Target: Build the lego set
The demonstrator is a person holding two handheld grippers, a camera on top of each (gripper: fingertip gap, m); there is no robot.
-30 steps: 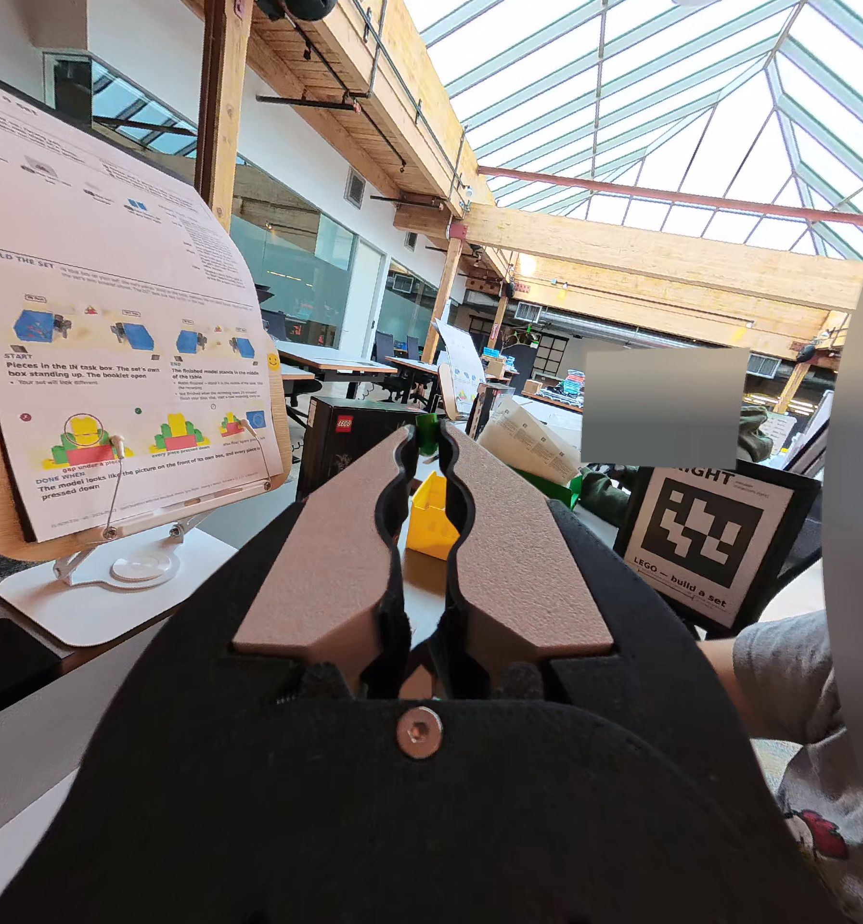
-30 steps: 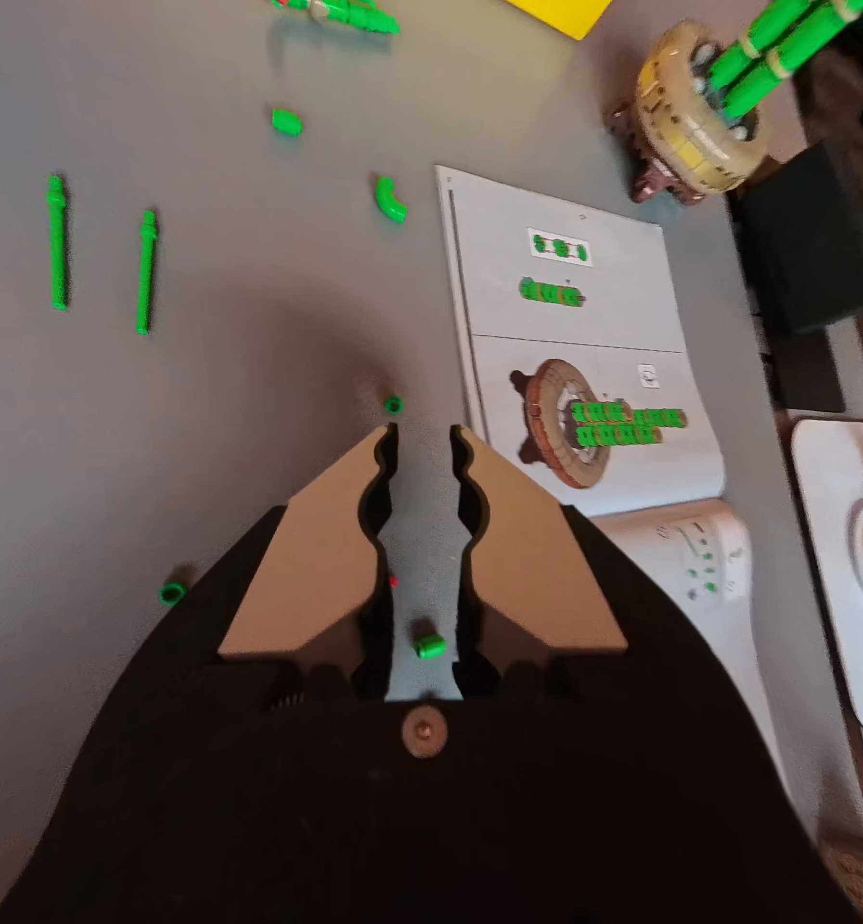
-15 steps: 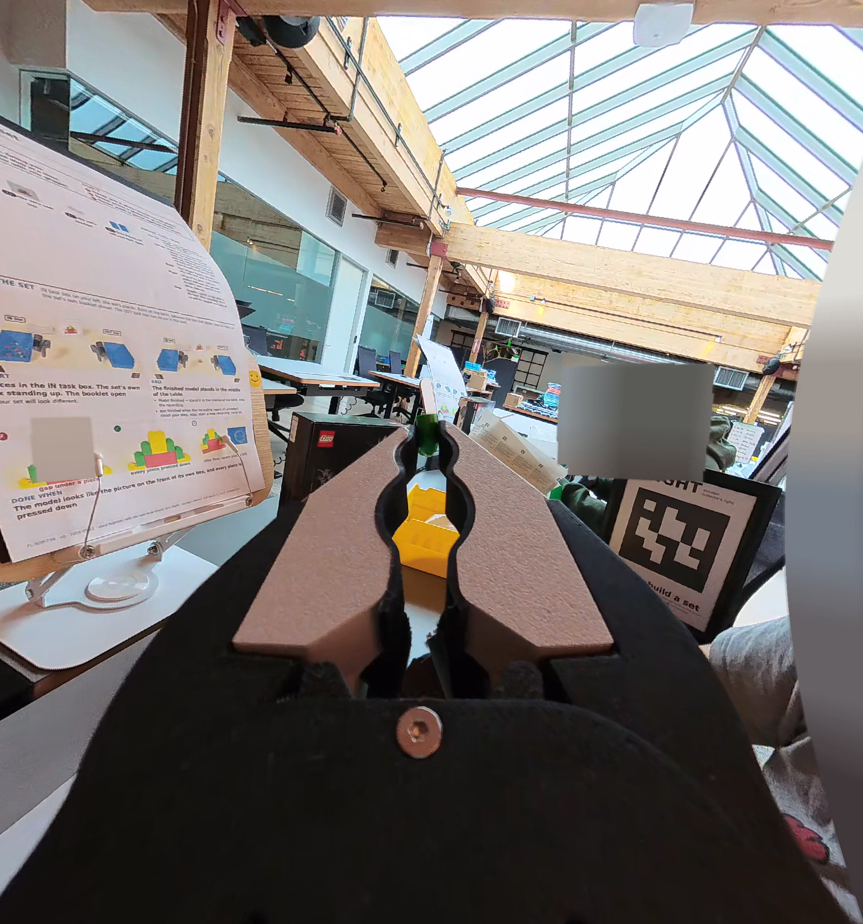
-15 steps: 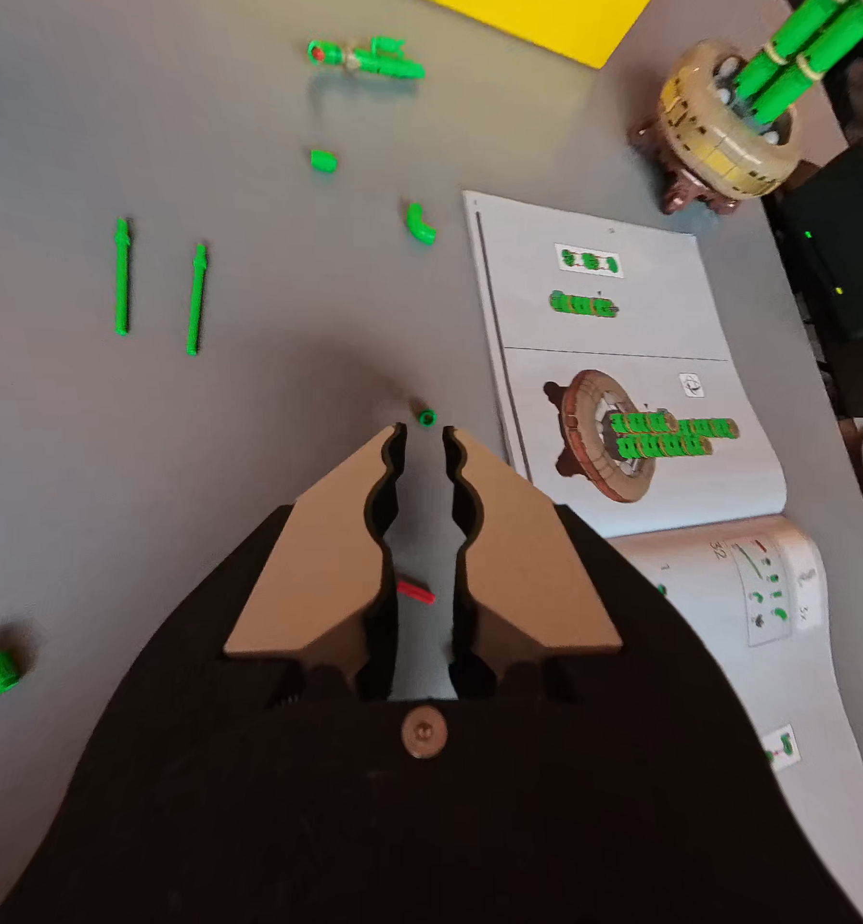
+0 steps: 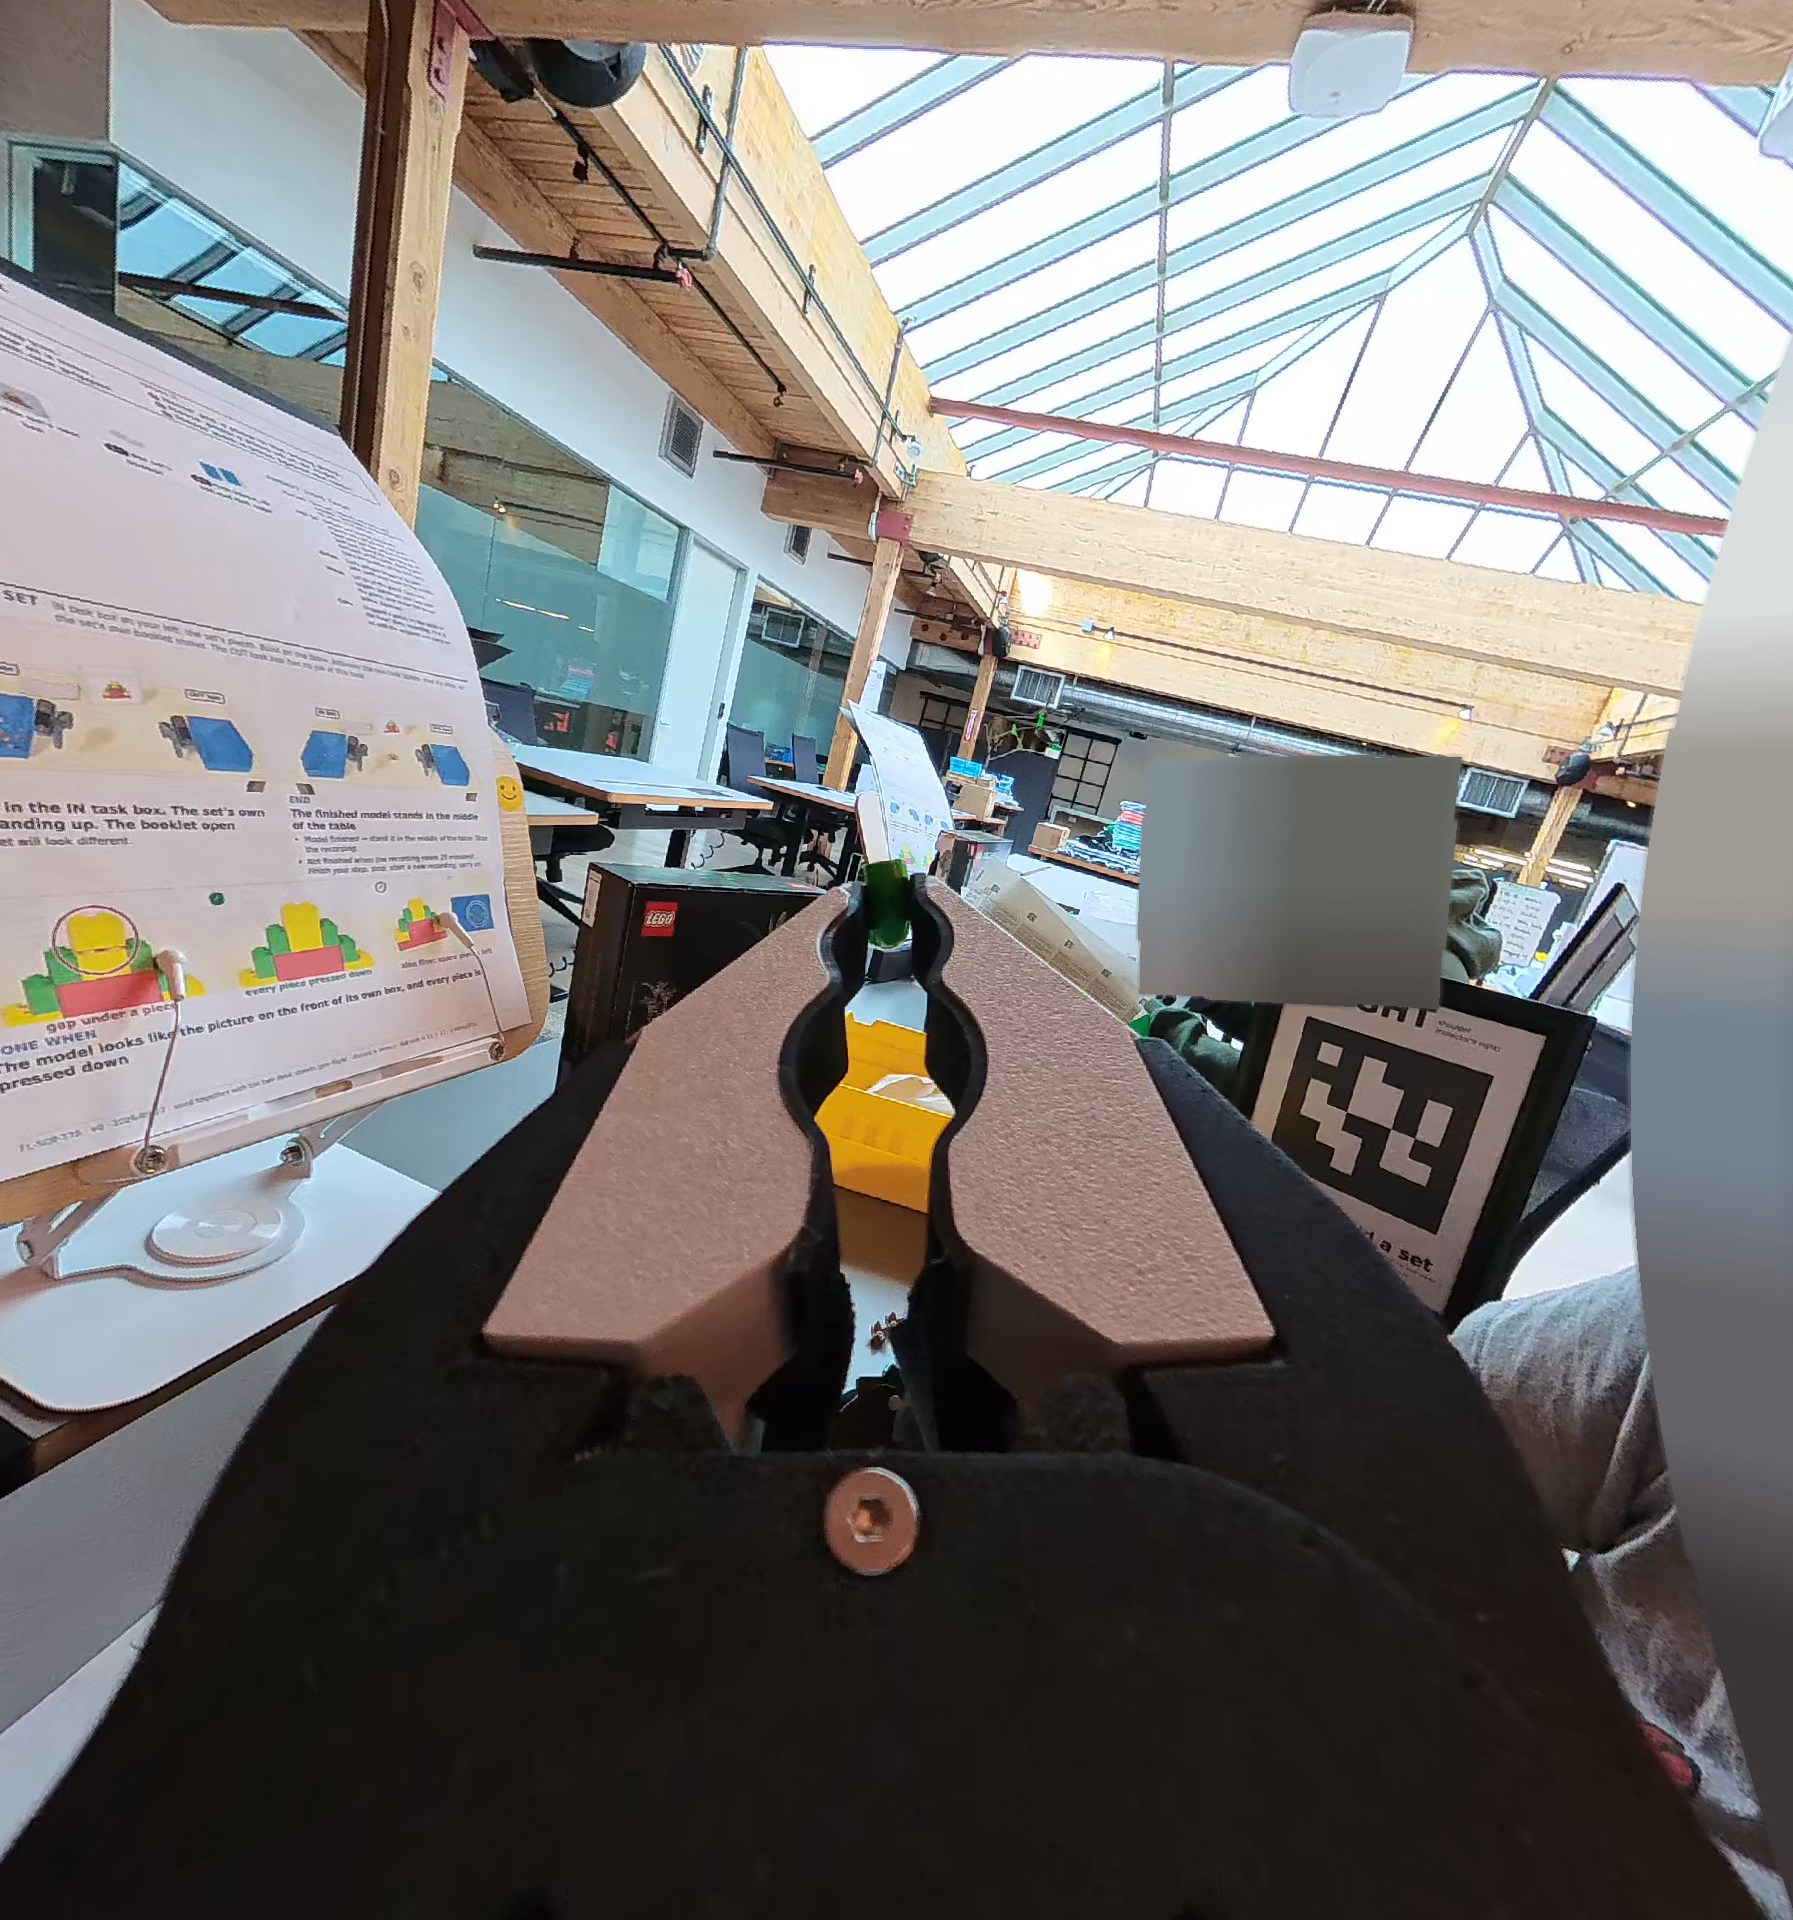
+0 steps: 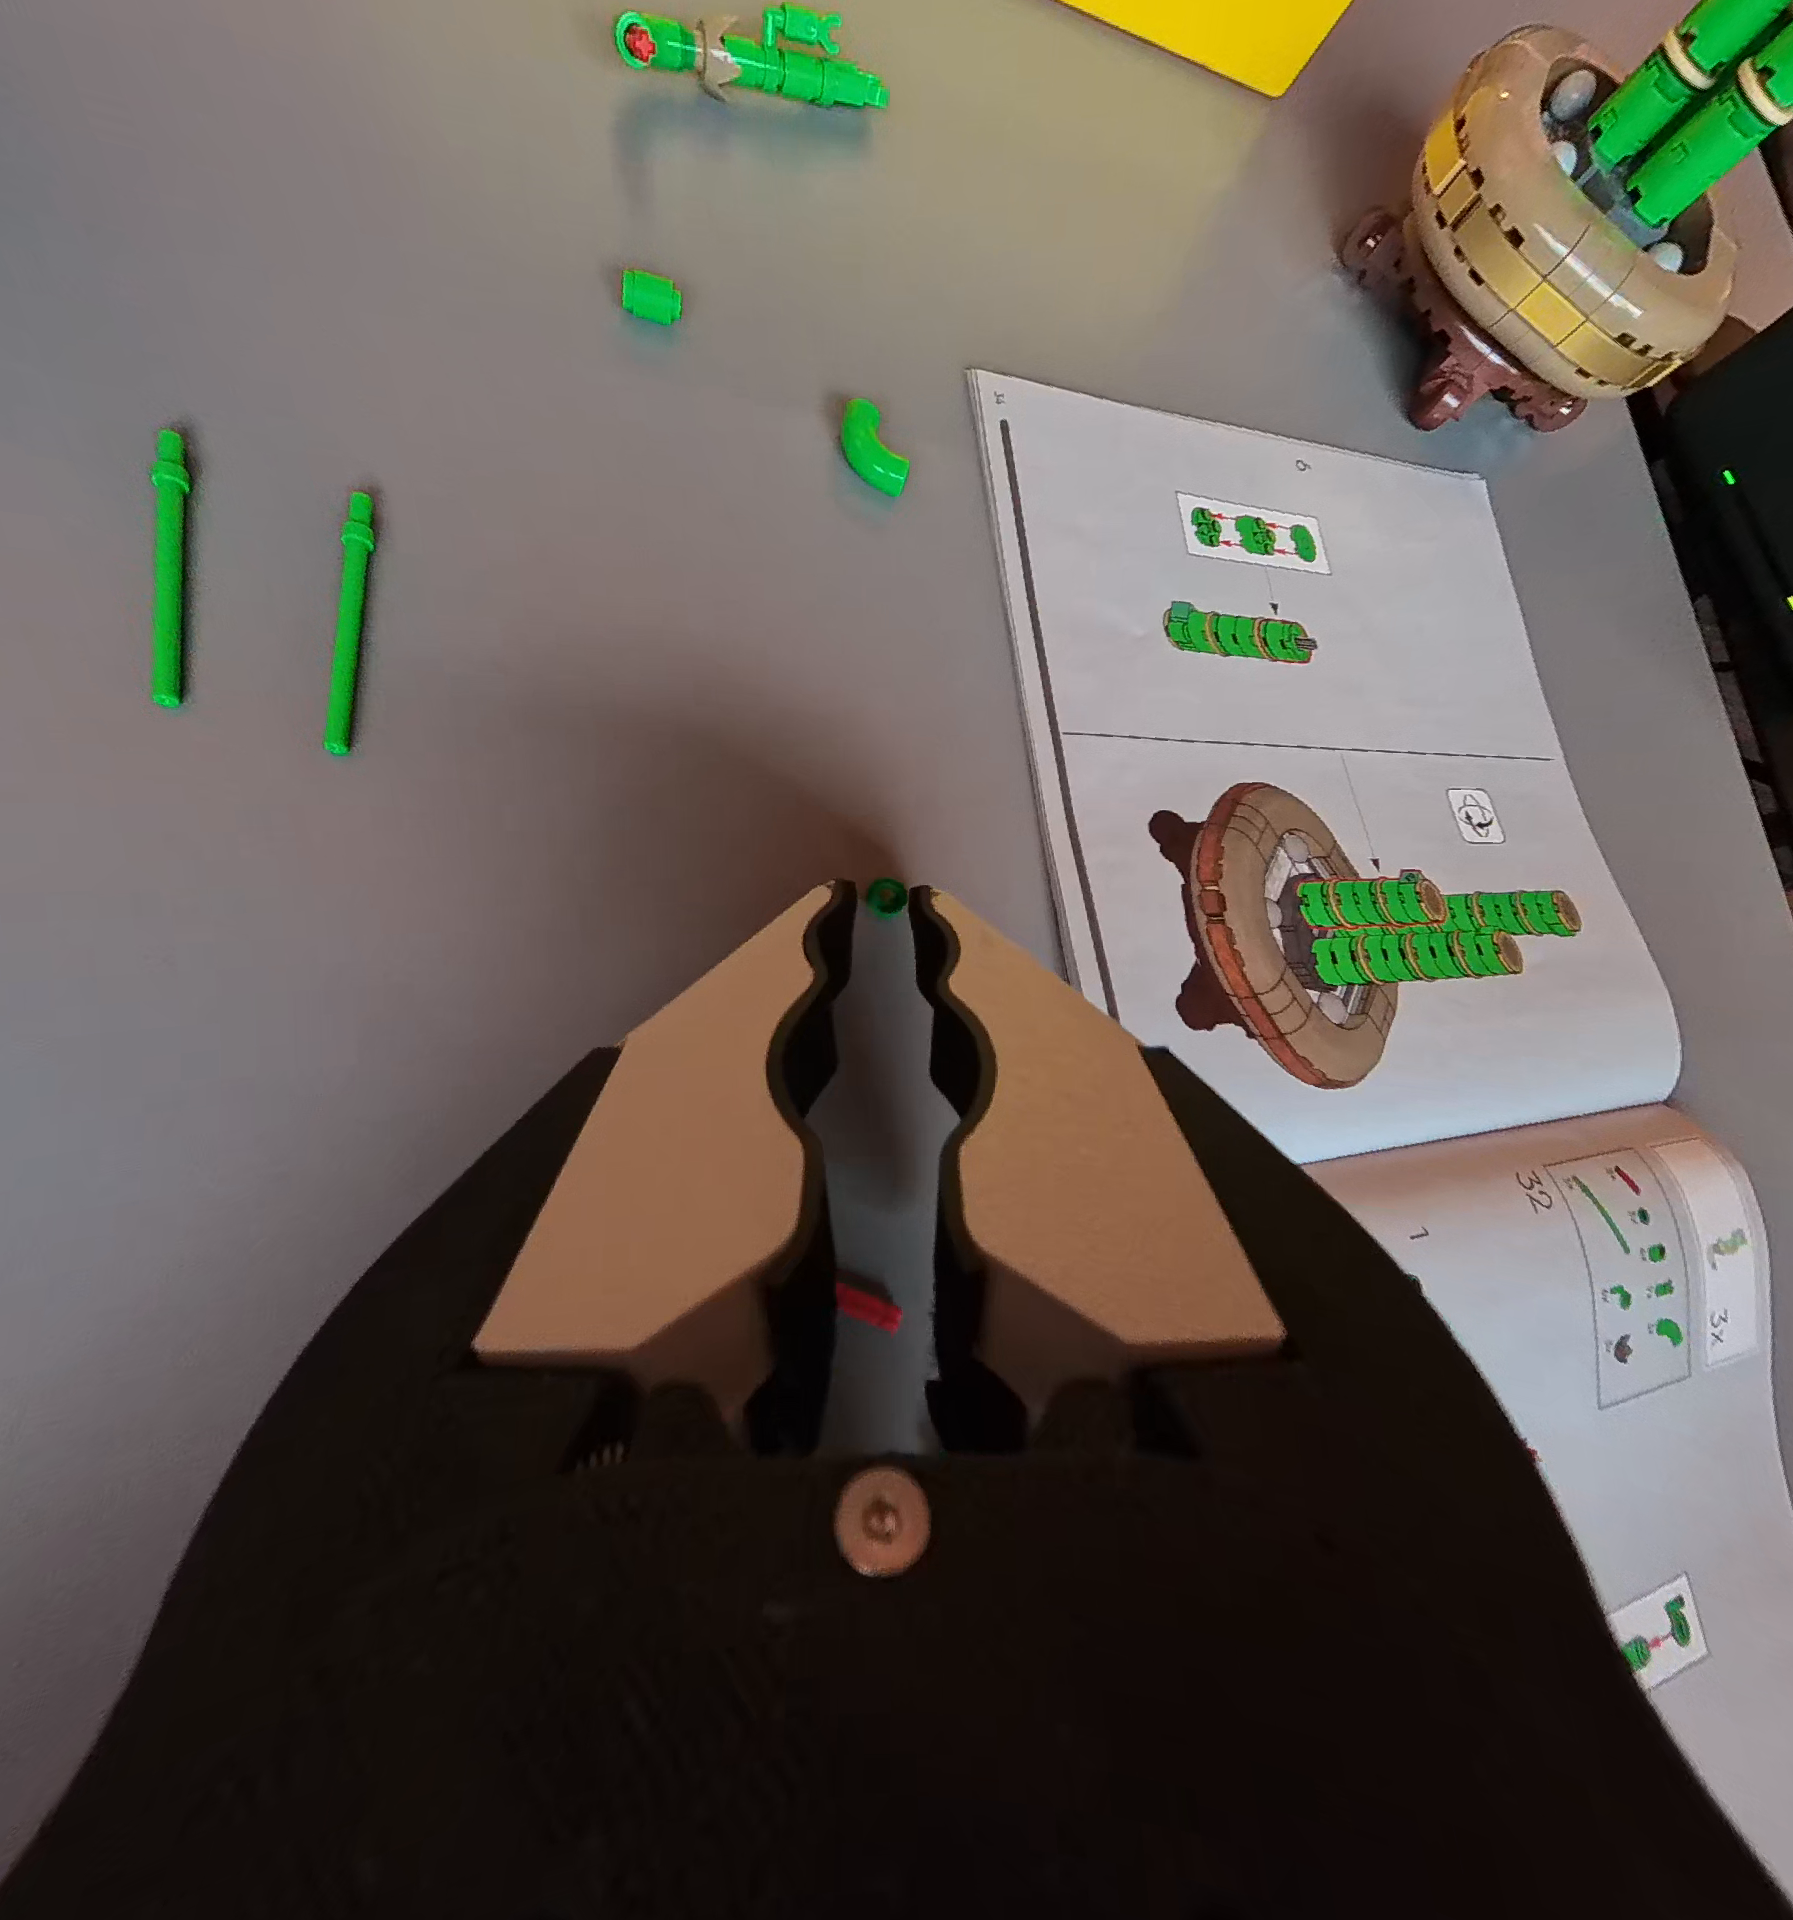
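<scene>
In the left wrist view my left gripper (image 5: 887, 894) is raised off the table and shut on a small dark green piece (image 5: 886, 912) pinched at its tips. In the right wrist view my right gripper (image 6: 884, 890) points down at the grey table (image 6: 507, 883), its jaws a narrow gap apart. A small round green piece (image 6: 885, 899) lies on the table right between its tips. A small red piece (image 6: 868, 1306) lies on the table under the jaws. The tan and brown pot model (image 6: 1557, 281) with green stems stands at the far right.
Two green rods (image 6: 167, 566) (image 6: 348, 621), a green elbow (image 6: 874, 449), a short green cylinder (image 6: 651, 297) and a green sub-assembly (image 6: 752, 62) lie on the table. The open booklet (image 6: 1287, 707) lies right of my gripper. A yellow box (image 5: 881, 1132), a black set box (image 5: 663, 956) and an instruction stand (image 5: 196, 831) face the left gripper. One gripper's finger ends stand about 35 cm off the other's. My right gripper is the nearer one to the short green cylinder (image 6: 651, 297): about 12 cm, against 35 cm.
My right gripper moved forward over the table until the round green piece lay between its tips, and its jaws narrowed. My left gripper tilted slightly, still holding its green piece.
</scene>
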